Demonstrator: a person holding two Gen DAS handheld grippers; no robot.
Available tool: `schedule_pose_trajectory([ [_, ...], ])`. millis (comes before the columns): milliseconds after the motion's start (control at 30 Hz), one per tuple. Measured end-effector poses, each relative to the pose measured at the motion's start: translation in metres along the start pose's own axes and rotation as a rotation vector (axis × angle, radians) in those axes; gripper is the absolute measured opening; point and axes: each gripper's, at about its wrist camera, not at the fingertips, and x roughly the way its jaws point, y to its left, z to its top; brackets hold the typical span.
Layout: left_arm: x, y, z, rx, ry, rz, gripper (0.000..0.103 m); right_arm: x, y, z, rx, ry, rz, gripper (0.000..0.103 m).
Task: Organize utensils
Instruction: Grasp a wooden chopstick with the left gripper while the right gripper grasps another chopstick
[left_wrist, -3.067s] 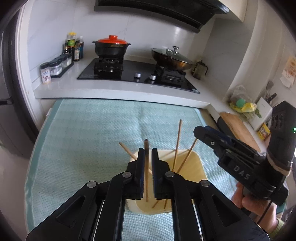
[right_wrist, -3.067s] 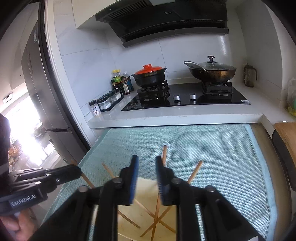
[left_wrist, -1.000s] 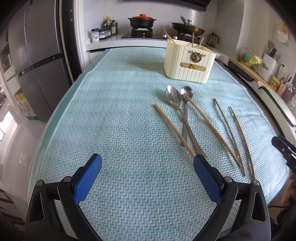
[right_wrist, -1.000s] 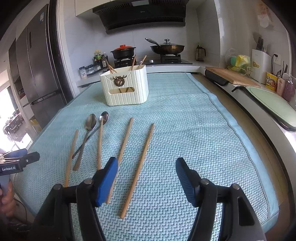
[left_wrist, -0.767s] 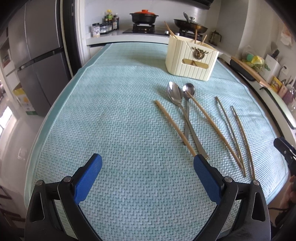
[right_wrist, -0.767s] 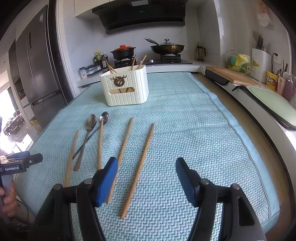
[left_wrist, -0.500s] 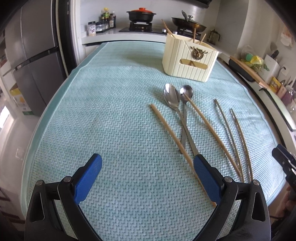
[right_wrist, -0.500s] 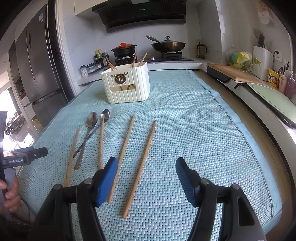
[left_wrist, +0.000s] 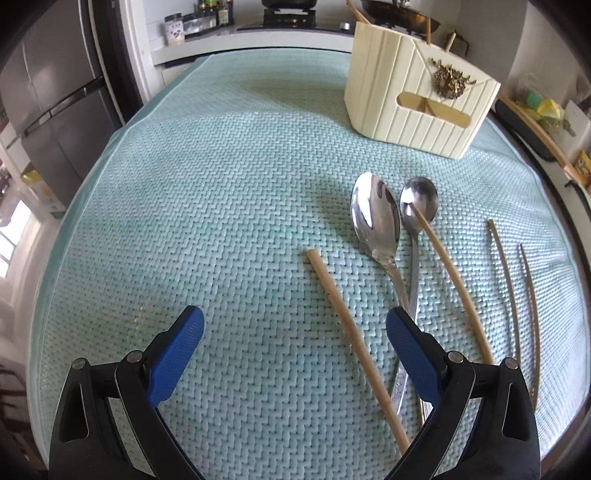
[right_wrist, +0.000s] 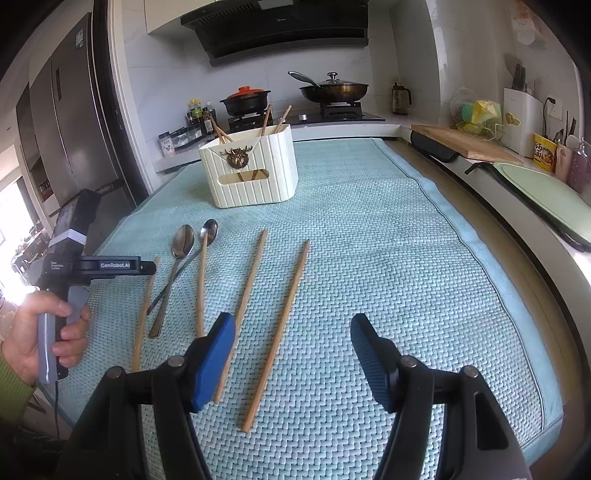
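A cream ribbed utensil holder (left_wrist: 417, 99) (right_wrist: 251, 171) stands on the teal mat with several chopsticks in it. Two metal spoons (left_wrist: 376, 218) (right_wrist: 183, 242) and several loose wooden chopsticks (left_wrist: 354, 339) (right_wrist: 280, 325) lie in front of it. My left gripper (left_wrist: 295, 350) is open and empty, low over the mat, straddling the leftmost chopstick. It also shows at the left of the right wrist view (right_wrist: 147, 267). My right gripper (right_wrist: 293, 350) is open and empty above the near end of the two right-hand chopsticks.
The teal mat (right_wrist: 388, 258) covers the counter. A stove with a red-lidded pot (right_wrist: 245, 99) and a wok (right_wrist: 334, 90) is behind it. A fridge (right_wrist: 74, 122) stands at the left. A cutting board (right_wrist: 465, 144) and a green tray (right_wrist: 546, 192) lie on the right counter.
Both grippers left the holder and now hover open over the loose utensils. In the last second my left gripper has moved forward and lower toward the leftmost chopstick. My right gripper has edged forward.
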Motion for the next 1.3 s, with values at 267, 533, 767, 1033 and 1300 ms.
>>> schedule_pose_trajectory([
  [267, 0.006, 0.009, -0.01, 0.063, 0.027, 0.035, 0.099, 0.003, -0.01, 0.001, 0.028, 0.011, -0.01, 0.066],
  [533, 0.005, 0.041, -0.007, 0.075, 0.063, -0.015, 0.099, 0.012, -0.012, 0.002, 0.043, 0.046, -0.003, 0.066],
  [767, 0.001, 0.052, -0.004, -0.049, 0.091, -0.079, 0.086, 0.029, -0.028, 0.017, 0.092, 0.118, -0.023, 0.066],
  [1033, 0.009, 0.019, 0.009, 0.096, 0.049, -0.051, 0.023, 0.03, -0.038, 0.029, 0.122, 0.119, -0.024, 0.066],
  [1300, 0.019, 0.037, 0.036, 0.142, 0.086, -0.219, 0.007, 0.053, -0.048, 0.042, 0.14, 0.19, 0.001, 0.066],
])
